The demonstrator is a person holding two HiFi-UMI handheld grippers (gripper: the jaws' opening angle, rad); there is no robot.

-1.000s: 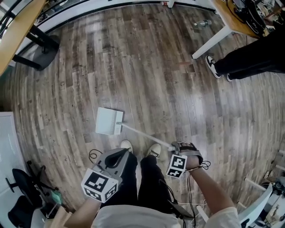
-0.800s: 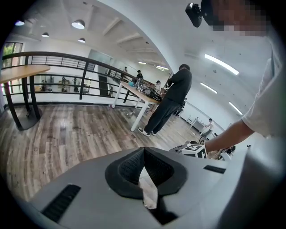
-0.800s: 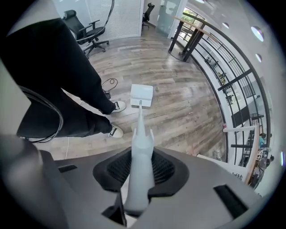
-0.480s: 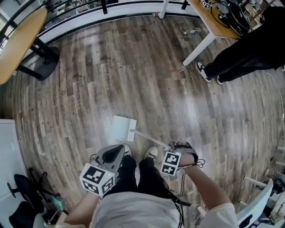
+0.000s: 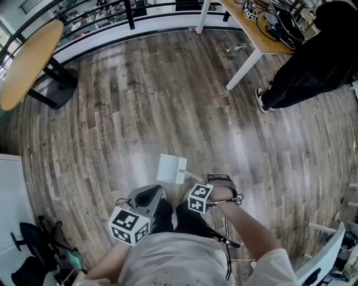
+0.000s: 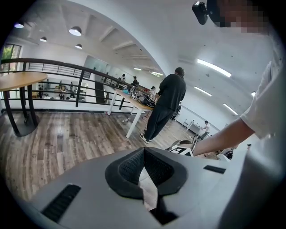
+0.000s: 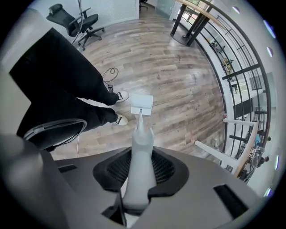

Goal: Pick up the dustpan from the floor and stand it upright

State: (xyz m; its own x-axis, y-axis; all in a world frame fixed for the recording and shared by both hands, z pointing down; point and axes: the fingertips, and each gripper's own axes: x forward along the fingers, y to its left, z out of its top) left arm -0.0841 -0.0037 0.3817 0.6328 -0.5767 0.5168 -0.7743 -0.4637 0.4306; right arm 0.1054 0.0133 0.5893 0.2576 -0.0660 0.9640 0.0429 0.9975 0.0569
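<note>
1. Grey-brown wood planks cover the floor point(image 5: 168, 100), glossy in patches, with a black railing point(image 5: 128, 8) along the far edge.
2. A round wooden table point(image 5: 28, 61) stands far left. A white-legged desk point(image 5: 254, 33) stands far right, with a person in black point(image 5: 313, 61) beside it.
3. A black office chair point(image 7: 73, 20) sits by a white wall.
4. The white dustpan point(image 5: 171, 168) hangs pan-down just ahead of the wearer's shoes point(image 7: 121, 95); I cannot tell whether it touches the planks.
5. The right gripper point(image 7: 139, 167) is clamped on the dustpan's pale handle.
6. The left gripper point(image 6: 144, 167) has its jaws pressed together on nothing and is aimed across the room.
</note>
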